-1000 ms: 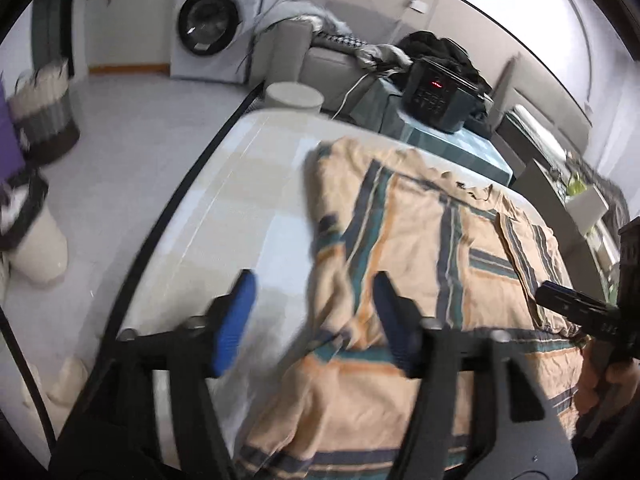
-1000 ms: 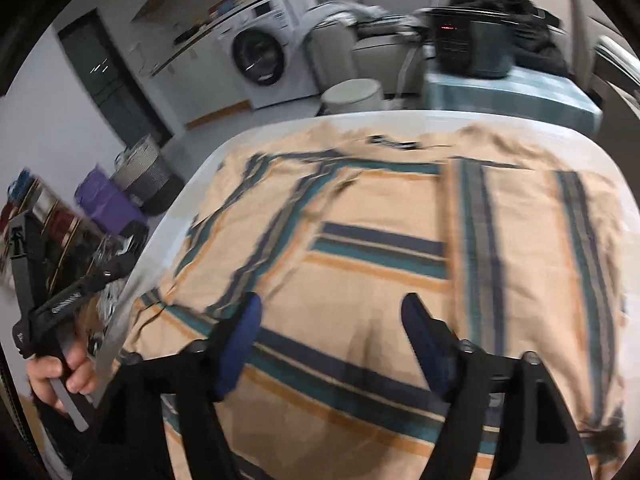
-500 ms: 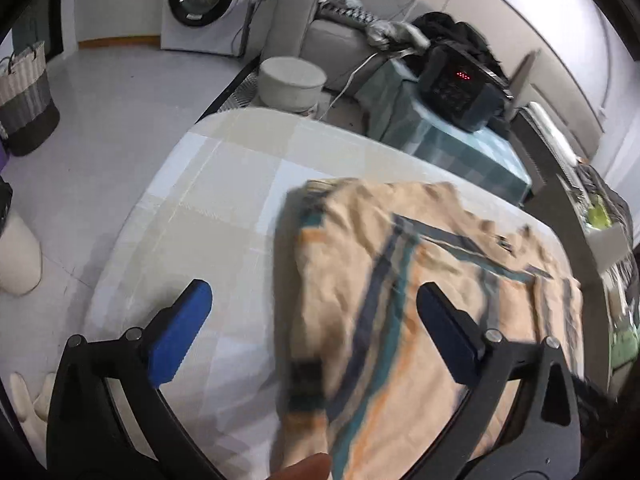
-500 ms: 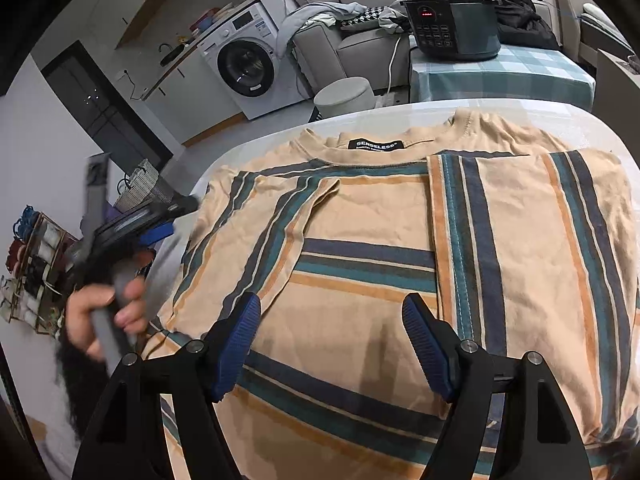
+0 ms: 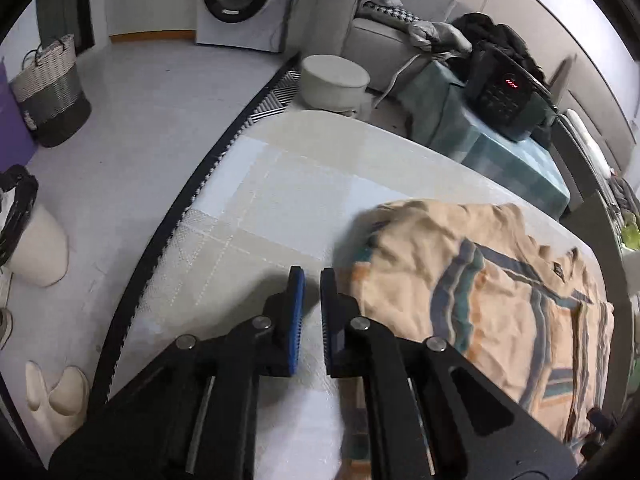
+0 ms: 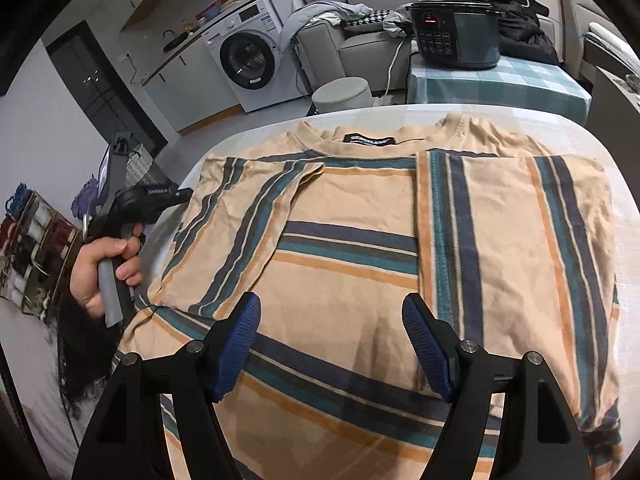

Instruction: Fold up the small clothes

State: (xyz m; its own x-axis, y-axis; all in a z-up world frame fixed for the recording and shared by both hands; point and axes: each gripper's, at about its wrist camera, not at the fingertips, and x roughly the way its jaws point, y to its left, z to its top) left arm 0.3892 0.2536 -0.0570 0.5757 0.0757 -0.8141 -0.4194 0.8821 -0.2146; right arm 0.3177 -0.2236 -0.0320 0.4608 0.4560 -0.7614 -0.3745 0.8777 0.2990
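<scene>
A peach T-shirt point(image 6: 360, 264) with teal, navy and orange stripes lies flat on the white table point(image 5: 280, 200), collar at the far side. Both of its side parts are folded in over the body. My left gripper point(image 5: 312, 274) is shut with nothing between its blue pads. It hovers over bare table just left of the T-shirt's point(image 5: 500, 300) edge. In the right wrist view a hand point(image 6: 104, 272) holds that left gripper point(image 6: 182, 195) beside the shirt's left edge. My right gripper point(image 6: 332, 304) stands open above the shirt's near middle, holding nothing.
Beyond the table stand a round stool point(image 5: 334, 80), a dark cooker point(image 6: 456, 36) on a checked cloth, a grey sofa point(image 5: 360, 36) and a washing machine point(image 6: 244, 64). A woven basket point(image 5: 52, 88) and slippers point(image 5: 56, 396) are on the floor at left.
My left gripper moved left off the shirt onto bare table, opened wide on the way and has shut empty. The shirt's left part now lies folded in. The right gripper stayed put.
</scene>
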